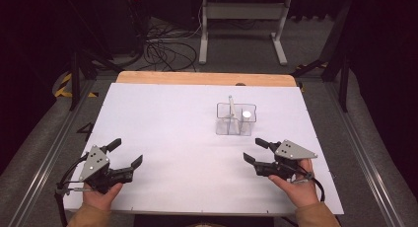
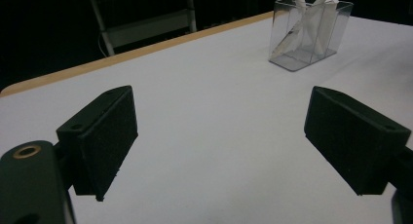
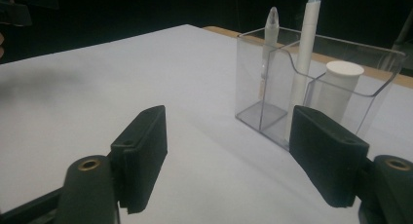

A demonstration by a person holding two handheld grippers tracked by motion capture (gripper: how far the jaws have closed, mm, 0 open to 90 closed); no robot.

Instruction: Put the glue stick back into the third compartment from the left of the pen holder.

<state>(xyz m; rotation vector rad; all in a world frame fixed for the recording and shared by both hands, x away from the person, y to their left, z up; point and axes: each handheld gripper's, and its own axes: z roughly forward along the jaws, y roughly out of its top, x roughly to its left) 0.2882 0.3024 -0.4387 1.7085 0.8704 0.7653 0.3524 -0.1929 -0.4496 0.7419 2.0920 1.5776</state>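
The desk [image 1: 162, 138] is sitting bare except for a clear organizer [image 1: 236, 119] standing right of centre, holding two pens [image 3: 307, 48] and a white cylinder [image 3: 341, 87]. Both the left gripper [image 1: 124, 154] and right gripper [image 1: 255, 151] are hovering near the front edge, jaws spread wide and gripping nothing, so nothing looks started yet; the right one is pointing at the organizer, close by.

A clear, glossy plastic holder [image 3: 311, 83], right of centre, carries smooth white plastic pens [image 3: 306, 48] and a matt white cylinder [image 3: 341, 85]. The tabletop [image 1: 172, 138] is matt white with a wood edge. Hand-held gripper pads [image 2: 109, 136] look black, grainy and dull.
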